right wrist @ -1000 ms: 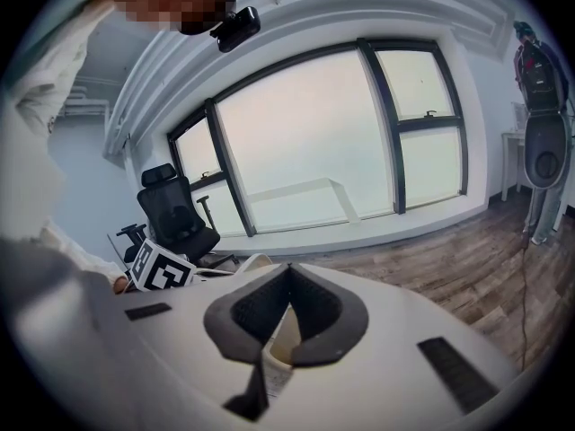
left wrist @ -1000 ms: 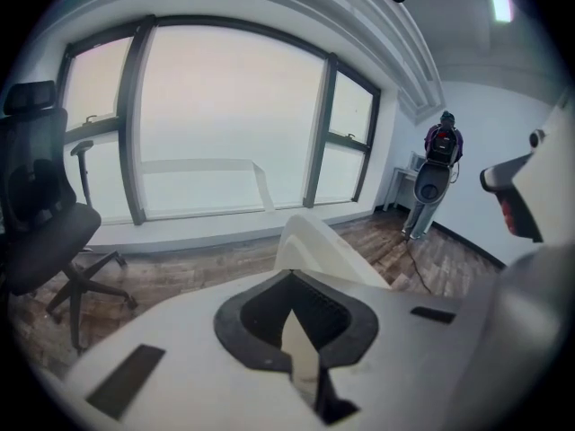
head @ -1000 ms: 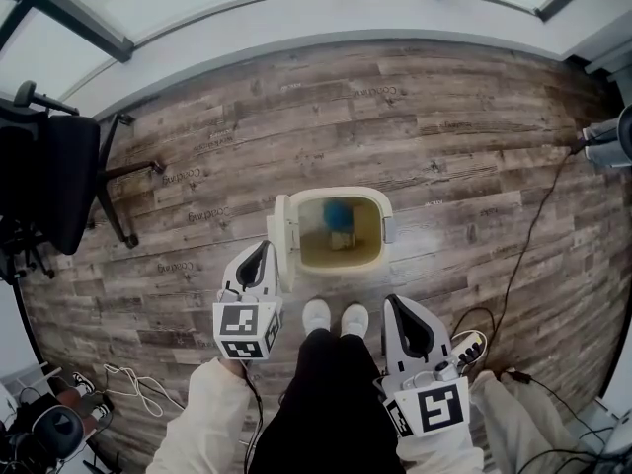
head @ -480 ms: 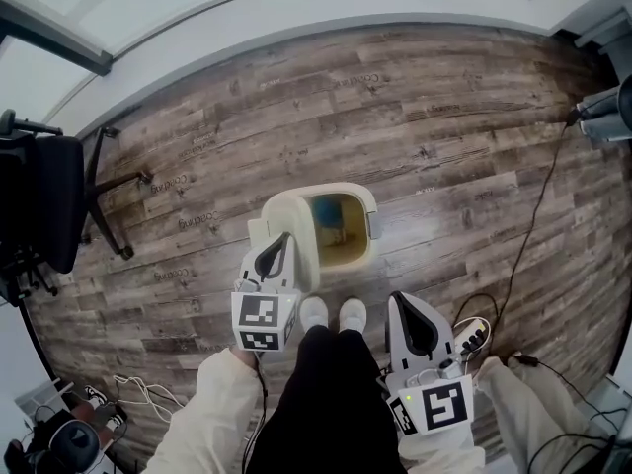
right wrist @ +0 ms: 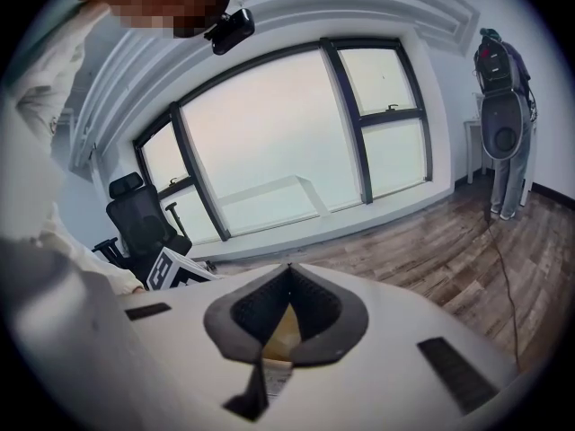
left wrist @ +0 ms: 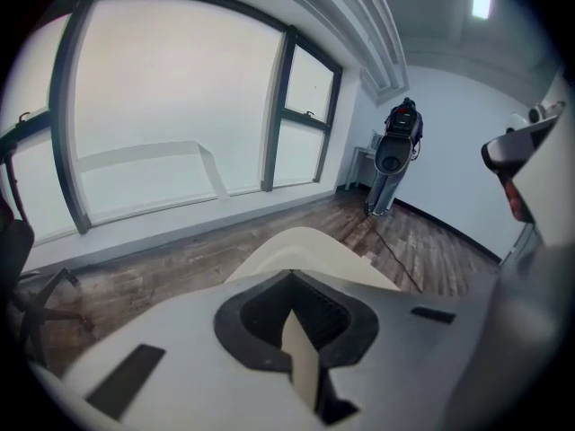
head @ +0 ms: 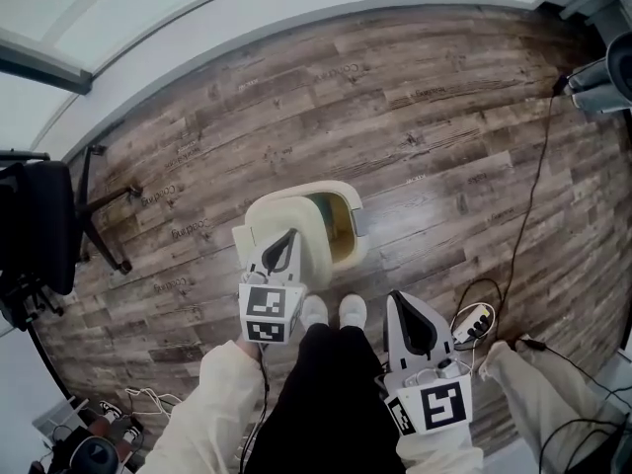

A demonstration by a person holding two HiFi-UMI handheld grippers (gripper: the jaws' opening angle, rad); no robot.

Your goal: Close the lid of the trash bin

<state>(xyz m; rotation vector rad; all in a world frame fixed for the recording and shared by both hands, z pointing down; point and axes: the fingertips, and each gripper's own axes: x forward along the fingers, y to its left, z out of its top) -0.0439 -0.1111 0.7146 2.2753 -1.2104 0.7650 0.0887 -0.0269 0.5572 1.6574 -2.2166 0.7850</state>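
Nearest to me, the right gripper (head: 406,316) hangs low beside the person's right leg, jaws brought together on nothing, pointing at the floor just short of a power strip (head: 471,322); it has no part in the job. Just ahead are the white shoes (head: 334,311), toes almost against the trash bin (head: 353,227). The left arm is bent and reaches forward and down, sleeve close to the body, and the left gripper (head: 284,245) lies on the lid (head: 265,220) with its tips pressed closed and empty. From its own camera only a cream sliver shows through the gap behind the tips, and the lid's hump rises just beyond them. The lid leans over from the bin's left side and covers most of the mouth, but a dark yellowish opening (head: 336,233) remains on the right, so it is not seated yet. It looks like thin moulded plastic: light, stiff, smooth enough for a jaw to skate on, swinging on a hinge. Gripping seems unnecessary — a flat push on the upper face, well away from the hinge side, should do, eased off so the light bin doesn't slide on the plank floor (head: 434,136). Farther off stand a black office chair (head: 39,220) at the left and the pale window wall (head: 197,8) beyond.
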